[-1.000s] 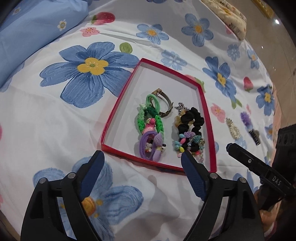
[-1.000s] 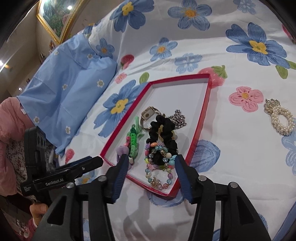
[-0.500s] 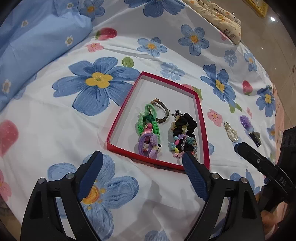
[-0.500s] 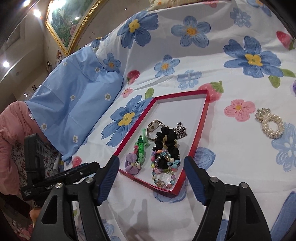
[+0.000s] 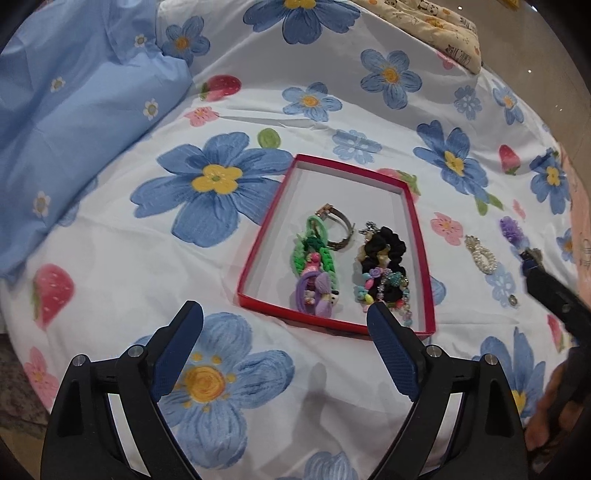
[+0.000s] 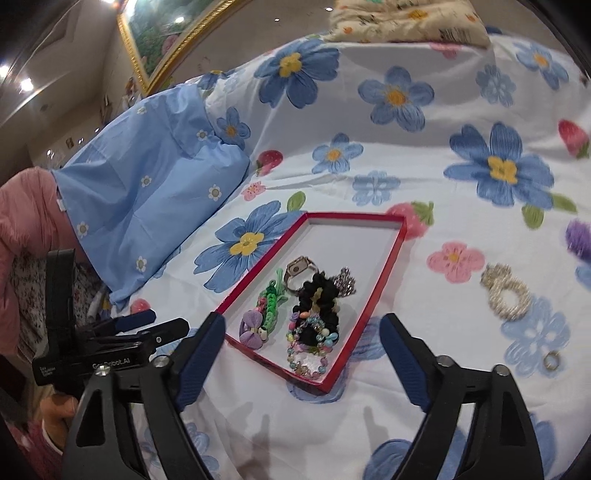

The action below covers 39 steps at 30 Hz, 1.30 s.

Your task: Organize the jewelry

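I am working in a home bedroom. A bed sheet [image 5: 110, 258] printed with blue flowers and strawberries covers the mattress; a light blue pillow [image 6: 155, 184] lies at its left edge, a cream patterned cushion [image 6: 406, 18] at the far edge, and a gold-framed painting [image 6: 159, 40] hangs behind.

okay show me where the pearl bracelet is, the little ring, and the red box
pearl bracelet [image 6: 506, 296], right wrist view, on the bead loop's left side.
little ring [image 6: 551, 360], right wrist view, on its band, lying on the bedsheet.
red box [image 5: 260, 244], left wrist view, on its left wall.
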Tool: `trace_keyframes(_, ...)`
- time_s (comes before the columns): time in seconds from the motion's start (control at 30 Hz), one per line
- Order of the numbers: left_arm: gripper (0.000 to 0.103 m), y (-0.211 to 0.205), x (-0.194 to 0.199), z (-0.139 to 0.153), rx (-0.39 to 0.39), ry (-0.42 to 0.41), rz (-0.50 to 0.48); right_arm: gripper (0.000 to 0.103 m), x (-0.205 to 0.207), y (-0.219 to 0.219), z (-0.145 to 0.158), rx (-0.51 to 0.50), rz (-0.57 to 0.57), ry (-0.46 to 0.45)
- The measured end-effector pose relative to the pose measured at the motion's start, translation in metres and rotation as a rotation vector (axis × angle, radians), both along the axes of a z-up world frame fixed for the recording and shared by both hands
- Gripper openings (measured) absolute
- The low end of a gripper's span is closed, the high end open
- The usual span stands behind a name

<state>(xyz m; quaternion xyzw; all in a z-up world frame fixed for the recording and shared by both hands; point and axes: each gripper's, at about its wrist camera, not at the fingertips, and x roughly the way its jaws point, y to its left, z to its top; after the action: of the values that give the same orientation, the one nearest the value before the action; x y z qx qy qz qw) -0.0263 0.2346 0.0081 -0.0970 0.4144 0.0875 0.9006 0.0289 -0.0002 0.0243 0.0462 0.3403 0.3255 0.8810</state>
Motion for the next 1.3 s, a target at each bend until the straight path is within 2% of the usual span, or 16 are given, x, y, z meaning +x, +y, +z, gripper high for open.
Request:
trace_keyframes(0.13,0.098,-0.003,-0.004,0.005,0.039,-0.017,0.036,0.103,-0.008,-0.004,0.014,-0.014,-0.023,-0.064)
trace_keyframes(0.27,0.098,-0.010,-0.006,-0.002,0.099,-0.032,0.066,0.103,-0.012,-0.004,0.006,-0.040,-0.053,-0.105)
trace_keyframes(0.43,0.098,-0.017,-0.007,-0.017,0.131,-0.022,0.076,0.103,-0.012,-0.004,-0.026,-0.037,-0.087,-0.076)
trace_keyframes(0.6,0.098,-0.020,-0.010,-0.026,0.155,-0.004,0.071,0.103,-0.014,-0.001,-0.044,-0.050,-0.069,-0.038)
trace_keyframes(1.3,0.098,-0.023,-0.020,-0.024,0.173,-0.038,0.052,0.103,-0.019,0.005,-0.057,-0.087,-0.047,-0.023)
